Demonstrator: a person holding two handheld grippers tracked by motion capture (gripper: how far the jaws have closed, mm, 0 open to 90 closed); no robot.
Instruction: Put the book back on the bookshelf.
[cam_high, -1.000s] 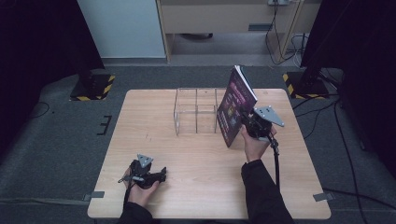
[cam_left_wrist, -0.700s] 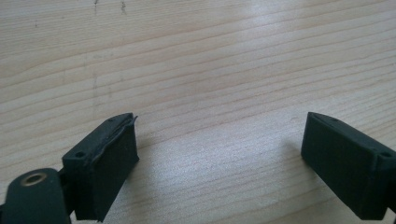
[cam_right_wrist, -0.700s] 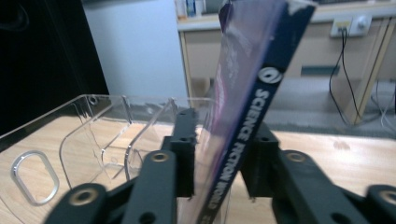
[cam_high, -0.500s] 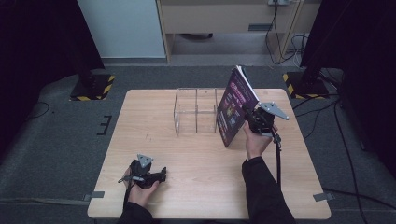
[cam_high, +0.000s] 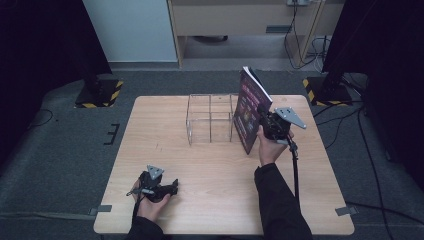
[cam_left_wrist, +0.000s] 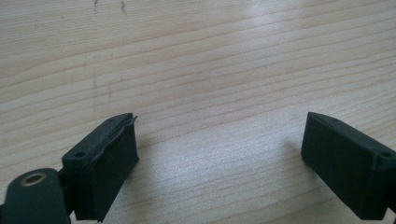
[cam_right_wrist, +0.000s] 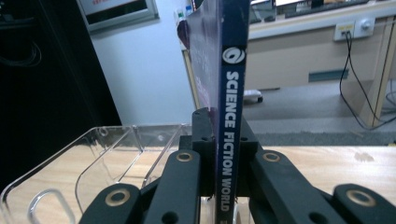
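1. Light wood table (cam_high: 210, 200), plain top with visible grain, standing on grey carpet (cam_high: 65, 150).
2. Clear plastic rack (cam_high: 210, 120) with open compartments stands on it near the middle of the far edge.
3. Left gripper (cam_high: 167, 188) rests on the tabletop by the near left corner, jaws spread apart over bare wood.

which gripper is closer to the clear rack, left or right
Right. The right gripper holds the magazine upright at the right side of the clear rack. The left gripper rests open on the table near its front edge, well away from the rack.
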